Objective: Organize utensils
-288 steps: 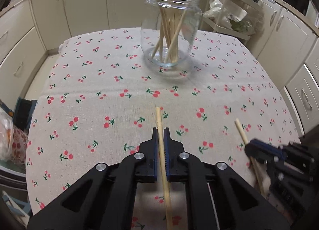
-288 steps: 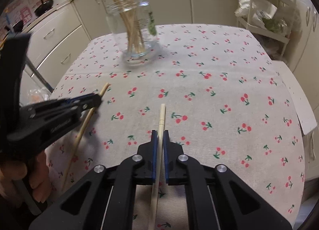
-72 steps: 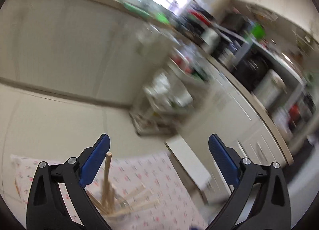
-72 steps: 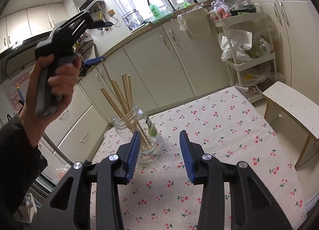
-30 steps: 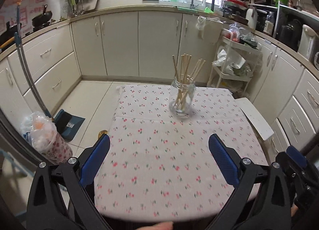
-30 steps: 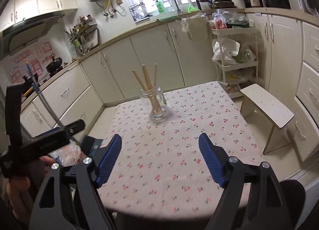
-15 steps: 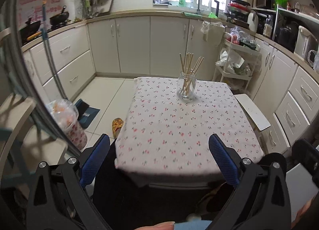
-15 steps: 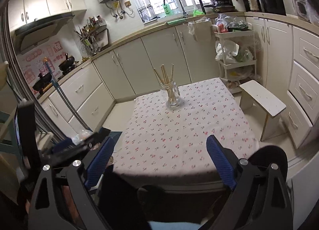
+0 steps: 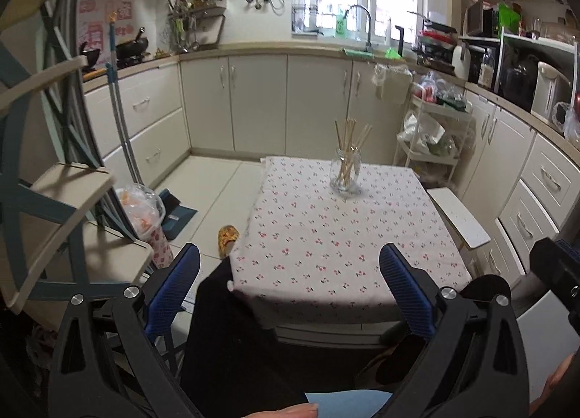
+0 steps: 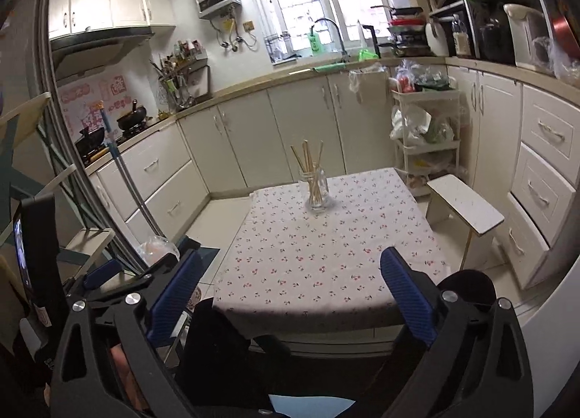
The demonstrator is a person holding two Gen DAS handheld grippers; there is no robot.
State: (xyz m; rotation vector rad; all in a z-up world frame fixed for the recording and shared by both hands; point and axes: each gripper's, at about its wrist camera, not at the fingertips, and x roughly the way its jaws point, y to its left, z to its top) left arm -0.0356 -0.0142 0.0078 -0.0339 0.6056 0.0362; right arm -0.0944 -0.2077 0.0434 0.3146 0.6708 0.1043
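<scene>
A clear glass jar (image 9: 345,173) (image 10: 316,189) stands at the far end of the table (image 9: 344,247) (image 10: 326,255), which has a cherry-print cloth. Several wooden chopsticks (image 9: 349,135) (image 10: 308,157) stand upright in the jar. No loose chopstick shows on the cloth. My left gripper (image 9: 289,258) is held well back from the table's near edge, open and empty. My right gripper (image 10: 290,262) is just as far back, its jaws opening with nothing between them. Neither gripper is near the jar.
A white stool (image 9: 458,215) (image 10: 464,208) stands right of the table, with a white trolley (image 9: 435,142) behind it. A folding shelf frame (image 9: 65,200), a plastic bag (image 9: 145,208) and a slipper (image 9: 227,235) are on the left. A person's dark trouser leg (image 9: 235,327) is below the grippers.
Both grippers have drawn back and up from the table, so the jar and table look smaller and farther. The right jaws have spread wider.
</scene>
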